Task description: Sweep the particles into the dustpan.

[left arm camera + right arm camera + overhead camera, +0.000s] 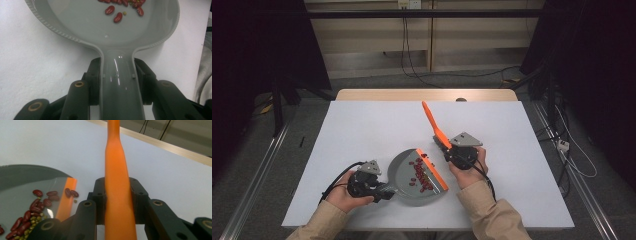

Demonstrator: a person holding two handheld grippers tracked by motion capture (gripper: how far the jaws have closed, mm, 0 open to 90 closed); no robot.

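A grey dustpan (404,172) lies on the white table (362,130), with an orange lip (432,169) along its right edge. Several red beans (421,175) and small greenish ones (32,218) are in the pan. My left gripper (393,192) is shut on the pan's grey handle (117,85), one jaw on each side. My right gripper (446,150) is shut on a long orange tool handle (431,121) that points away and to the left; its head end is hidden under the hand. Two red beans (71,192) lie right at the lip (65,198).
The table's wooden far edge (427,94) runs behind the orange handle. Cables (412,65) trail on the floor past it, and metal rails (257,175) flank the table. Both forearms enter from the near edge.
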